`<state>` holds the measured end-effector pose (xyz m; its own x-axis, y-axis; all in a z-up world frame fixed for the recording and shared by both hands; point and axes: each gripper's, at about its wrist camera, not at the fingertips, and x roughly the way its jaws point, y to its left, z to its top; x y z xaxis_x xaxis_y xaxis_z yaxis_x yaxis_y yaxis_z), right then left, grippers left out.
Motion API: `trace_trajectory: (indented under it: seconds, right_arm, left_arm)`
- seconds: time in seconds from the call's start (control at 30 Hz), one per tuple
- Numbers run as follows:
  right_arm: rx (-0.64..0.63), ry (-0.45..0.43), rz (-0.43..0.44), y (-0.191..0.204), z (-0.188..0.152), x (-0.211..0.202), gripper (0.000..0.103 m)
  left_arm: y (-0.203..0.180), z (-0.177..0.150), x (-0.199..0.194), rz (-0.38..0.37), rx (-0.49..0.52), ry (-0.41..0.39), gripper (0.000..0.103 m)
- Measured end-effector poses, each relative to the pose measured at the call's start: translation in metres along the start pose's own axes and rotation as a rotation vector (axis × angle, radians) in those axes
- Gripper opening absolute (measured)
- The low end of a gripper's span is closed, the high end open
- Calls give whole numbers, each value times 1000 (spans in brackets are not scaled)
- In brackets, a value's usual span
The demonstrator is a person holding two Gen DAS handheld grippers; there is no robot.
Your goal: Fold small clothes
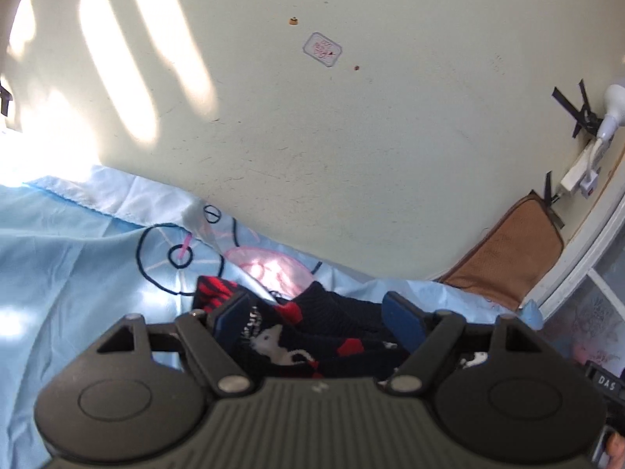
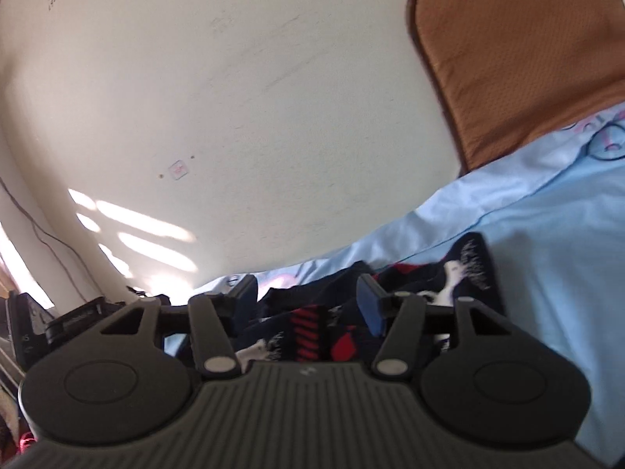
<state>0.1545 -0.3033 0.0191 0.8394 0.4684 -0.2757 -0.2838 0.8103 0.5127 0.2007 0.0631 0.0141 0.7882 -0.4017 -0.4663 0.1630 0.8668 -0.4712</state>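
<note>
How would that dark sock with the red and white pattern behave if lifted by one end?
The dark patterned sock lies crumpled on the light blue sheet, so it likely droops limply. Its knit looks thin, so it is probably light. The fabric should grip rather than slip.

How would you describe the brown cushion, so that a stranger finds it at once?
Look along the cream wall to where the light blue sheet ends. There the brown cushion leans against the wall. It alone is plain tan with a dark edge; the clothes nearby are black, red and white.

One light-blue bedsheet (image 1: 70, 258); one brown cushion (image 1: 515, 250). One heap of dark patterned socks (image 1: 336, 332), individual count unclear. One wall sticker (image 1: 322, 49).
</note>
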Motion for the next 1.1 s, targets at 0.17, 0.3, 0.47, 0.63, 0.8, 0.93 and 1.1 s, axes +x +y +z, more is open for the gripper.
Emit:
trace_trajectory:
  seconds: [0.17, 0.3, 0.47, 0.63, 0.8, 0.93, 1.1]
  right_arm:
    - [-118, 83, -96, -18, 17, 15, 87]
    - [-227, 131, -153, -32, 27, 36, 88]
    - [-111, 225, -106, -69, 35, 70, 87]
    - [-140, 285, -103, -66, 30, 92, 28]
    - [-129, 187, -37, -54, 39, 56, 18]
    - [-124, 95, 70, -36, 46, 2, 16]
    - [-128, 22, 168, -14, 19, -70, 13]
  left_arm:
    - [18, 9, 3, 100, 4, 54, 88]
    - [35, 10, 8, 99, -53, 82, 93]
    - [38, 5, 31, 97, -84, 147, 76]
    - [22, 2, 50, 168, 3, 178, 28]
    - [7, 8, 29, 184, 50, 138, 21]
    - [-2, 7, -32, 98, 50, 33, 21]
    - [-13, -32, -114, 24, 63, -66, 21]
